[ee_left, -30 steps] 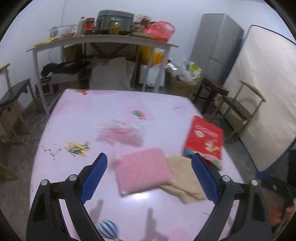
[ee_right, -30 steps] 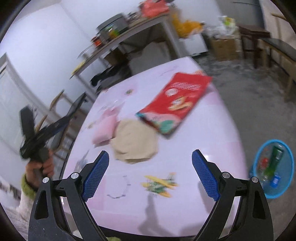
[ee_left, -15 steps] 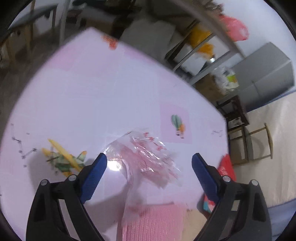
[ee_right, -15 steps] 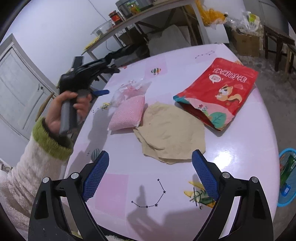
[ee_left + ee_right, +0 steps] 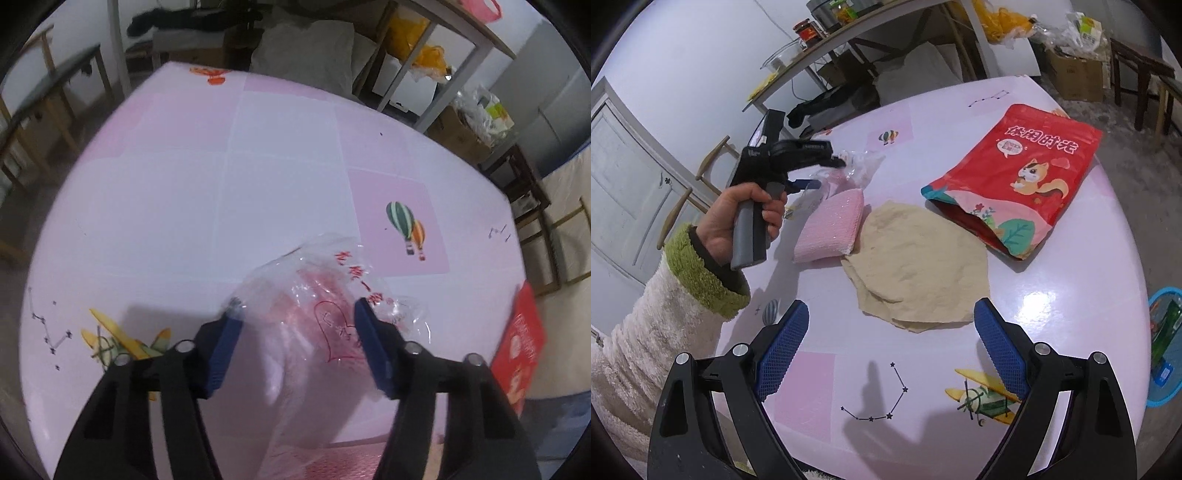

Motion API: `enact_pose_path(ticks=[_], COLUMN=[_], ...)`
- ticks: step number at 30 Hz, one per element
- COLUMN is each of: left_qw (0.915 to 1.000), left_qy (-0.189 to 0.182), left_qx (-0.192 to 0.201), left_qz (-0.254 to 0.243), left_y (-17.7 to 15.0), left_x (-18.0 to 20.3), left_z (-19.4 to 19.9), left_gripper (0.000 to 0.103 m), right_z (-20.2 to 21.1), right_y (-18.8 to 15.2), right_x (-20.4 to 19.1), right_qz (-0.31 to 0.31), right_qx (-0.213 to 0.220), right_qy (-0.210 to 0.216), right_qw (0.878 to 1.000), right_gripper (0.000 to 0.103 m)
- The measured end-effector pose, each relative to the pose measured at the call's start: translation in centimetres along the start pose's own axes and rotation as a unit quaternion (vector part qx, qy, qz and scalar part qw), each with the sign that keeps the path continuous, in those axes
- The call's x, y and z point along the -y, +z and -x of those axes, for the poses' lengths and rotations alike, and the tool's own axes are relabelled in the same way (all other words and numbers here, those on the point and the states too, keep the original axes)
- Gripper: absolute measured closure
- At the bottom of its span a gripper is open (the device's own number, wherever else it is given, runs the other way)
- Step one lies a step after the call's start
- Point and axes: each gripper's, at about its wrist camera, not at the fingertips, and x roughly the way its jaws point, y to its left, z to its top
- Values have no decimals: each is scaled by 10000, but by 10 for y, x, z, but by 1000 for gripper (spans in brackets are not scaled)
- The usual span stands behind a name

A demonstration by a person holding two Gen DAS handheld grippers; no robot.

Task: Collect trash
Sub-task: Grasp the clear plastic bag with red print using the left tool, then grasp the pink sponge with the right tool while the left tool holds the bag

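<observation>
A clear plastic bag point(image 5: 332, 295) with red print lies crumpled on the pink table point(image 5: 184, 184). My left gripper point(image 5: 297, 310) points down over it, and its jaws are closing with the bag bunched between the blue pads. In the right wrist view a hand holds that left gripper point(image 5: 825, 172) at the bag point(image 5: 862, 166). A red snack bag point(image 5: 1015, 177), tan crumpled paper point(image 5: 916, 266) and a pink pad point(image 5: 831, 229) lie mid-table. My right gripper point(image 5: 891, 312) hovers open near the front edge, holding nothing.
A blue basket point(image 5: 1165, 343) with trash in it stands on the floor to the right of the table. A cluttered shelf table point(image 5: 849, 33), chairs and cardboard boxes point(image 5: 1071, 74) crowd the far side. A sleeved arm point(image 5: 665, 314) reaches in from the left.
My left gripper swung down and over to the clear plastic bag, and its jaws have narrowed around it. The right gripper shifted slightly; the red bag now shows more to the right.
</observation>
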Motion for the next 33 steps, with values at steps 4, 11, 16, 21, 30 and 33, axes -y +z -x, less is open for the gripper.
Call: enact_pose_path(ticks=[4, 11, 16, 21, 30, 33], left_qw=[9999, 9929, 9828, 9705, 9743, 9751], left_qy=[-88, -864, -1266, -1627, -1431, -1386], left_qx=[74, 340, 894, 1420, 1681, 1686], left_qz=[82, 749, 1008, 1069, 439, 390], left_y=[-2, -2, -1, -7, -59, -86], left_x=[-9, -26, -35, -47, -61, -72], left_z=[1, 8, 39, 85, 150, 159], left_gripper=[84, 103, 103, 103, 103, 103], right_z=[1, 11, 18, 22, 8, -5], right_y=[-2, -6, -8, -7, 20, 35], right_x=[6, 10, 13, 12, -20, -39], right_qz=[-85, -125, -141, -118, 296, 595], right_qx=[-5, 88, 179, 203, 127, 38], right_qy=[-16, -59, -127, -69, 432, 546], right_qw=[10000, 9999, 9997, 9997, 9985, 9967], right_gripper=[16, 16, 16, 16, 16, 16])
